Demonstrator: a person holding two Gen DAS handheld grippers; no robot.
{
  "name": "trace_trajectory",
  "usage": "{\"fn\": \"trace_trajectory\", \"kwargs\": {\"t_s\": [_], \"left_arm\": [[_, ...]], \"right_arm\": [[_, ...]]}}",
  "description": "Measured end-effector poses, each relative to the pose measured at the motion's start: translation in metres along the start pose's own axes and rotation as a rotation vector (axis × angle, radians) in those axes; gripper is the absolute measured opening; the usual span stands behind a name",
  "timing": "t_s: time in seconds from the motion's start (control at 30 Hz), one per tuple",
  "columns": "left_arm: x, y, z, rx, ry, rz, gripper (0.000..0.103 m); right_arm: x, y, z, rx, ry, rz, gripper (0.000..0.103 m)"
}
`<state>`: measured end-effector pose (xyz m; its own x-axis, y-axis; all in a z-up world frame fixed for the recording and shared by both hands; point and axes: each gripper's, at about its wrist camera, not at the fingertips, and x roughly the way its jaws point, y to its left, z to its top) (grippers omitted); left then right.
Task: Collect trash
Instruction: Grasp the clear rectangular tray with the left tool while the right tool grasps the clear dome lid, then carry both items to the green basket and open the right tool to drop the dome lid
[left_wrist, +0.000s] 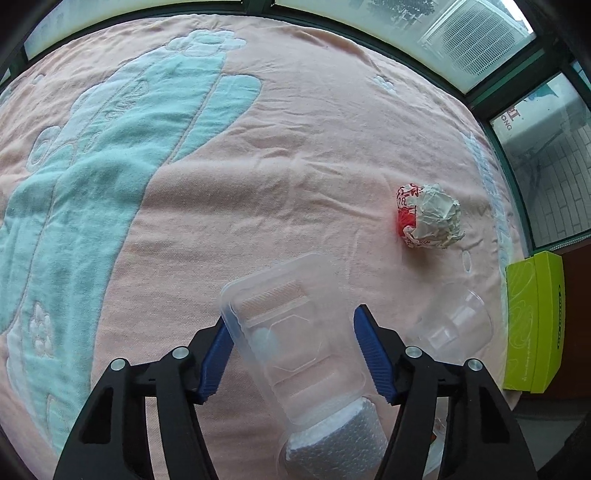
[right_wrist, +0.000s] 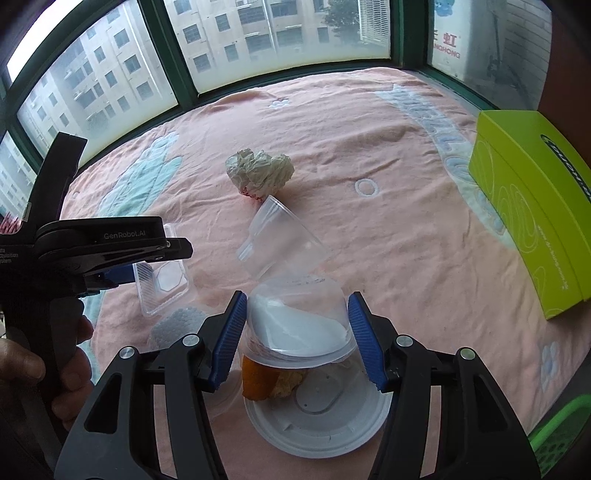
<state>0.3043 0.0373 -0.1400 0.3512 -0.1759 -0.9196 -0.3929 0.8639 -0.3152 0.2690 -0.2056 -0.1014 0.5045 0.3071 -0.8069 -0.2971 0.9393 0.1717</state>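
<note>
A clear plastic tray (left_wrist: 291, 325) lies on the pink blanket between the fingers of my left gripper (left_wrist: 291, 343), which is open around it; the left blue pad touches its rim. It also shows in the right wrist view (right_wrist: 162, 280). My right gripper (right_wrist: 297, 328) is shut on a clear plastic cup with a white lining (right_wrist: 295, 321), held above a white lid (right_wrist: 317, 413) with orange food scraps (right_wrist: 258, 380). A crumpled paper ball (left_wrist: 430, 216) (right_wrist: 260, 173) and a second clear cup (left_wrist: 454, 325) (right_wrist: 280, 236) lie on the blanket.
A lime-green box (left_wrist: 535, 325) (right_wrist: 535, 218) sits at the blanket's right edge. A white foam piece (left_wrist: 336, 439) lies under the tray's near end. Windows (right_wrist: 221, 48) run along the far side. A green basket (right_wrist: 561, 435) shows at lower right.
</note>
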Motion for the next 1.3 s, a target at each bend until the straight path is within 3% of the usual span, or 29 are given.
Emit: {"fn": "trace_trajectory", "kwargs": {"t_s": [0.4, 0.7, 1.3], "left_arm": [[-0.060, -0.003, -0.022, 0.090, -0.114, -0.069, 0.058], [-0.097, -0.012, -0.059, 0.178, -0.143, -0.159, 0.057], [-0.150, -0.059, -0.146, 0.353, -0.182, -0.306, 0.057]], "right_arm": [[-0.060, -0.001, -0.012, 0.080, -0.116, 0.047, 0.057], [-0.110, -0.001, -0.038, 0.114, -0.193, 0.045, 0.057], [-0.193, -0.031, -0.108, 0.206, -0.312, -0.080, 0.057]]}}
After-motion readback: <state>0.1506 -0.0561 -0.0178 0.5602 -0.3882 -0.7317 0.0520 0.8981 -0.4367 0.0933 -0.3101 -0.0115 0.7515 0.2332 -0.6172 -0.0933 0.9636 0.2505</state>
